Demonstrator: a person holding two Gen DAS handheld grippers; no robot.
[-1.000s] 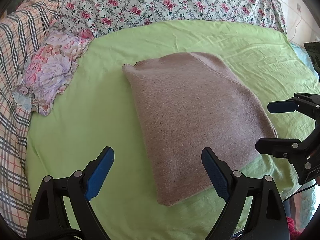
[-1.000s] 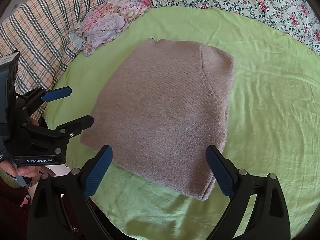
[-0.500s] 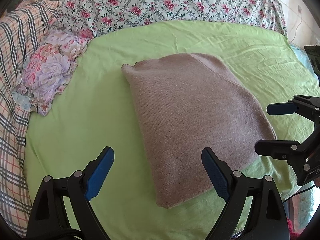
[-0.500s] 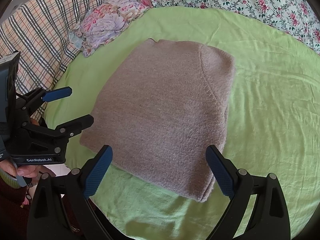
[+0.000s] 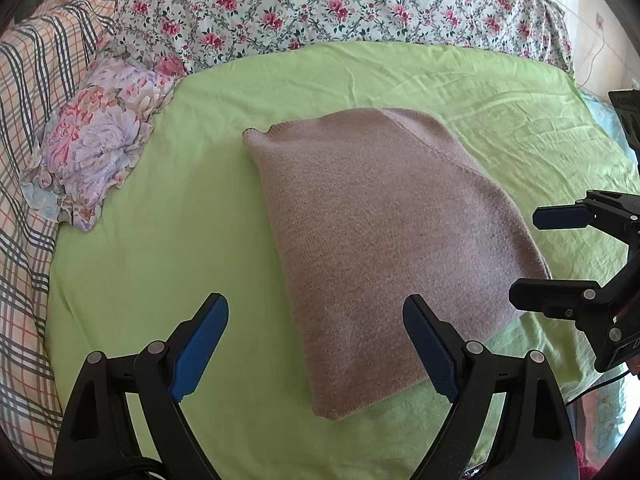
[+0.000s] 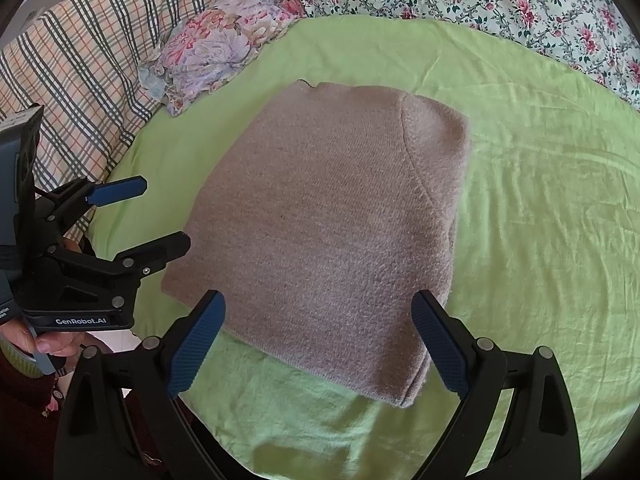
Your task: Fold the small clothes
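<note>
Green sheet (image 5: pixel 168 240) covers the bed, with a folded mauve sweater (image 5: pixel 380 232) lying flat at its middle; left tongs (image 5: pixel 316 344) and right tongs (image 6: pixel 316 344) hover at its near edge, both spread apart and empty

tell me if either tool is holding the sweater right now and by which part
Nothing is held. The left tool and the right tool are both open with empty jaws, and the folded sweater lies free on the green sheet.
</note>
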